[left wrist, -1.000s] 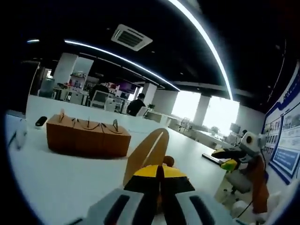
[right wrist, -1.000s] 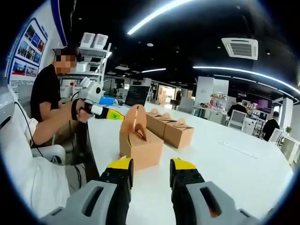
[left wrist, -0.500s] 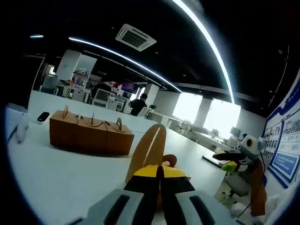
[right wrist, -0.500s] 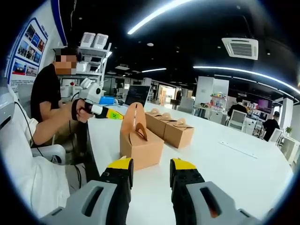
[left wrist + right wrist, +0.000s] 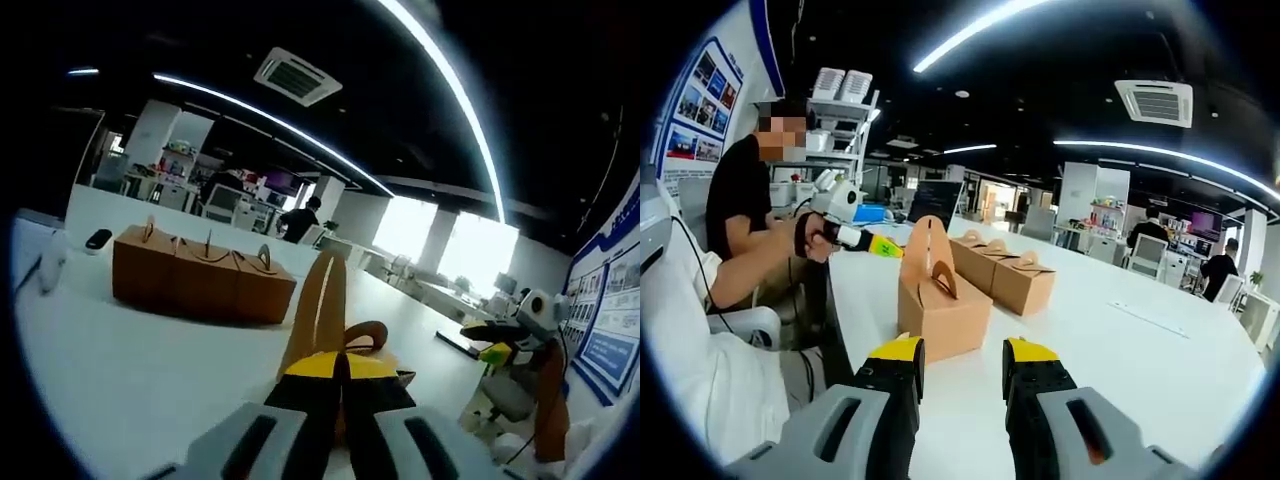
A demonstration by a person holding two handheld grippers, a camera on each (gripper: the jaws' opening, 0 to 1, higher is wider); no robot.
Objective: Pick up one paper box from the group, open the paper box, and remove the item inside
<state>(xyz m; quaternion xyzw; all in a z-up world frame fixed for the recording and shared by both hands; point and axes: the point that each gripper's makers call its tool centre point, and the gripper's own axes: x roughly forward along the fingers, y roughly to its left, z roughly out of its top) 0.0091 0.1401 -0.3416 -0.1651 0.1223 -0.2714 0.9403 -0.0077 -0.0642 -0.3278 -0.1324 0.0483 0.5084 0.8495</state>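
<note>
While the right gripper (image 5: 958,365) hangs low over the white table (image 5: 1120,350) with jaws spread and nothing between them, the left gripper (image 5: 340,372) has its yellow tips pressed together on the handle flap of a paper box (image 5: 325,305). In the right gripper view that box (image 5: 940,300) stands on the table just ahead of the jaws, apart from them, its tall handle upright and the left gripper (image 5: 880,246) meeting it from the left, held by a seated person (image 5: 745,215). Behind it a row of similar boxes (image 5: 1002,276) sits close together.

Against the frame one second ago, the left gripper view has rolled and moved: the handle flap now reads nearly edge-on and upright instead of as a broad tilted oval, and the box row (image 5: 203,285) lies slightly higher and further right in view. A small dark object (image 5: 98,239) lies on the table left of that row. In the right gripper view little differs; the box looks a touch more upright and the person's hand (image 5: 812,236) sits about where it was. The right gripper's jaws show the same gap as before.
</note>
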